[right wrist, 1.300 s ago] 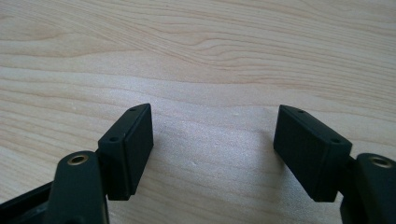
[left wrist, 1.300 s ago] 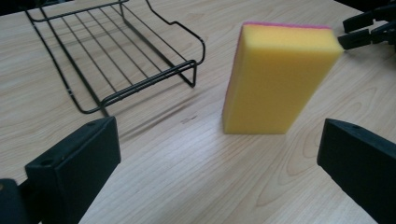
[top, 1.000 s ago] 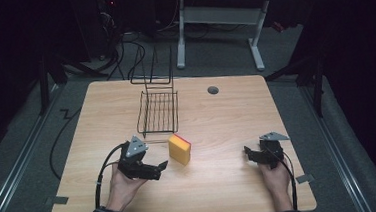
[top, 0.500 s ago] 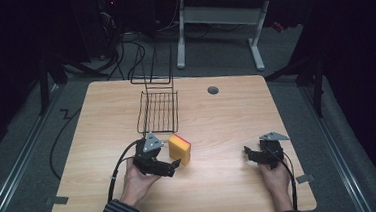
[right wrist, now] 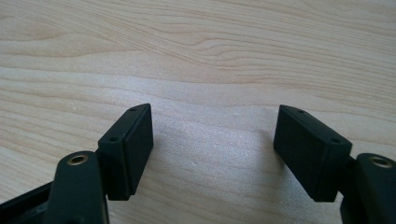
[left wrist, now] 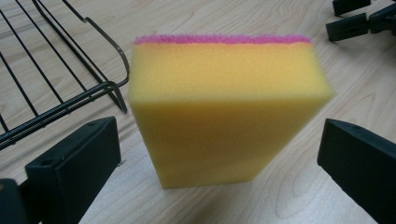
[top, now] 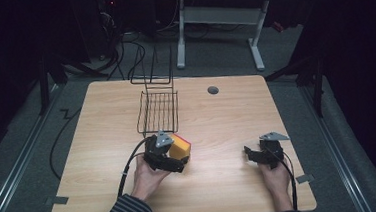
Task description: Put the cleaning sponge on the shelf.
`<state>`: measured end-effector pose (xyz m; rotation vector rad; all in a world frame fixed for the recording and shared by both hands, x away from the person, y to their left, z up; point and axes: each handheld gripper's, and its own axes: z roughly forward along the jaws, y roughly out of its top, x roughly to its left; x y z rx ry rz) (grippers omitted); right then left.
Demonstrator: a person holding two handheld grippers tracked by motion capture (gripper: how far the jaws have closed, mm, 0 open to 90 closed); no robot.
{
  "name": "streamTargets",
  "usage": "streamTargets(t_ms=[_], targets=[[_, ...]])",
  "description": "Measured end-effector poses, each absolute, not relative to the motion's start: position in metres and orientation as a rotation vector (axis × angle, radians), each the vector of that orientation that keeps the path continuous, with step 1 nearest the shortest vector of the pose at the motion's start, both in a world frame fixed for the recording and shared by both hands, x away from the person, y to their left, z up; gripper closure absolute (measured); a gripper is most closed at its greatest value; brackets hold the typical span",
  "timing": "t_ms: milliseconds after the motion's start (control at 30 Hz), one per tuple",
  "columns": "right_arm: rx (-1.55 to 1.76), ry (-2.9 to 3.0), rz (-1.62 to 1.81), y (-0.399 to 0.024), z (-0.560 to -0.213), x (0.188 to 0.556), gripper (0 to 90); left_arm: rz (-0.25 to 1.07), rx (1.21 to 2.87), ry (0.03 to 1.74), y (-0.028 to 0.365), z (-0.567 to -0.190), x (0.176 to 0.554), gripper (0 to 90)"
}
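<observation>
Presently: sponge (left wrist: 229,112), yellow foam with pink scouring face, standing on edge between the spread jaws of left gripper (left wrist: 219,168), which has moved closer. Right gripper (right wrist: 215,149) wide, unchanged.

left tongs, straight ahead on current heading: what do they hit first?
The yellow foam sponge with a pink scouring top. It sits dead ahead between the open jaws of the left tongs, with gaps on both sides. The black wire rack lies off to the side, probably missed.

Dim surroundings — soft close-ups (slightly blurred)
</observation>
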<state>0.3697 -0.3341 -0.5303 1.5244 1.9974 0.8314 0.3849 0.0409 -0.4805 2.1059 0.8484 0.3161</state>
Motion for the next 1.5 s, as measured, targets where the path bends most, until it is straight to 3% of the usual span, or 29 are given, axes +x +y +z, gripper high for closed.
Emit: streamTargets(t_ms=[500,1033,1500], targets=[[1.524,1.997,0.832,-0.334,-0.530,0.370,28.8,0.308,2.108,0.880,0.028,-0.493,0.396,5.0],[1.522,1.998,0.832,-0.334,-0.530,0.370,28.8,0.310,2.119,0.847,0.028,-0.494,0.394,21.7],[1.522,1.999,0.833,-0.334,-0.530,0.370,28.7,0.264,2.108,0.800,0.040,-0.481,0.388,24.5]])
